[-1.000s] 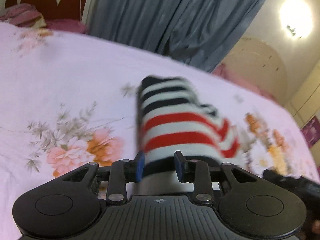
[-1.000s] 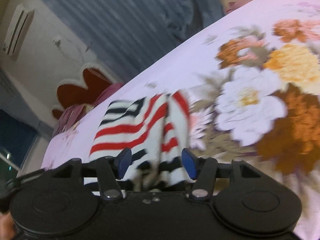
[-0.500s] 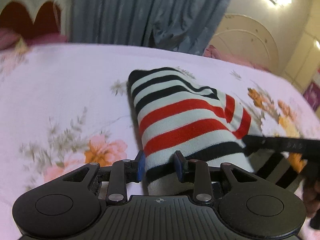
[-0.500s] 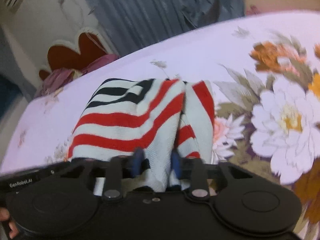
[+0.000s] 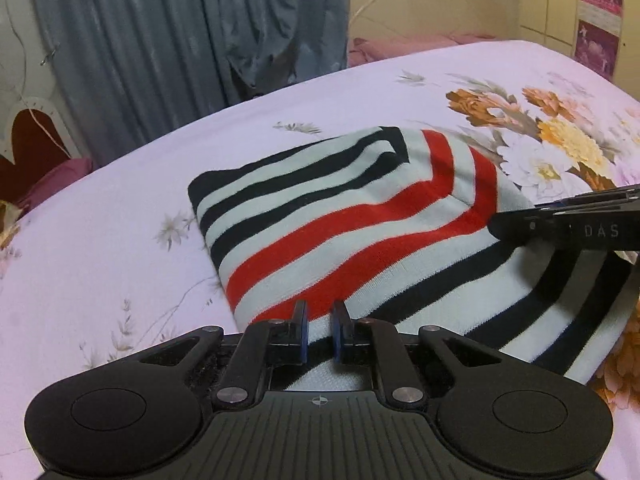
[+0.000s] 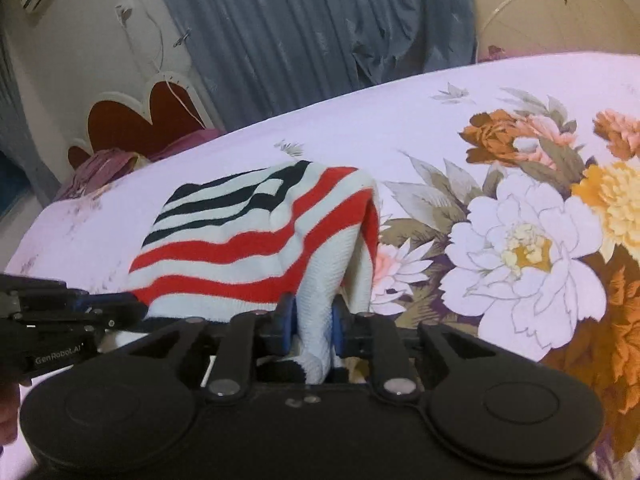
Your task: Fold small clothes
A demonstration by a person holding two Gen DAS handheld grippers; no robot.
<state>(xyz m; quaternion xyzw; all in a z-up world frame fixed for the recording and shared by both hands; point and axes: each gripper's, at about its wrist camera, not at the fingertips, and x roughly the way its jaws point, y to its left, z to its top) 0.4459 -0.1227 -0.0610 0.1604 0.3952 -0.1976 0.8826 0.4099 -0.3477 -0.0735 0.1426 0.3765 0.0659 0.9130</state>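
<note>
A small knit garment with white, red and black stripes [image 5: 360, 216] lies partly folded on the floral bedsheet [image 5: 100, 240]. My left gripper [image 5: 319, 322] is shut on its near edge, the blue pads pinching the striped cloth. My right gripper [image 6: 313, 318] is shut on a bunched white part of the same garment [image 6: 256, 236], lifting that edge a little. The right gripper shows in the left wrist view [image 5: 568, 224] at the garment's right side. The left gripper shows in the right wrist view [image 6: 60, 308] at the garment's left side.
The bed carries large flower prints [image 6: 520, 248] on the right. Grey-blue curtains [image 5: 180, 40] hang behind the bed. A scalloped headboard [image 6: 132, 120] and pink pillows [image 6: 104, 164] stand at the far left. A cream arched panel [image 5: 432, 0] stands at the back right.
The right gripper has closed on the garment's edge. Both grippers have carried the garment across the bed, and it now lies flatter and more spread out.
</note>
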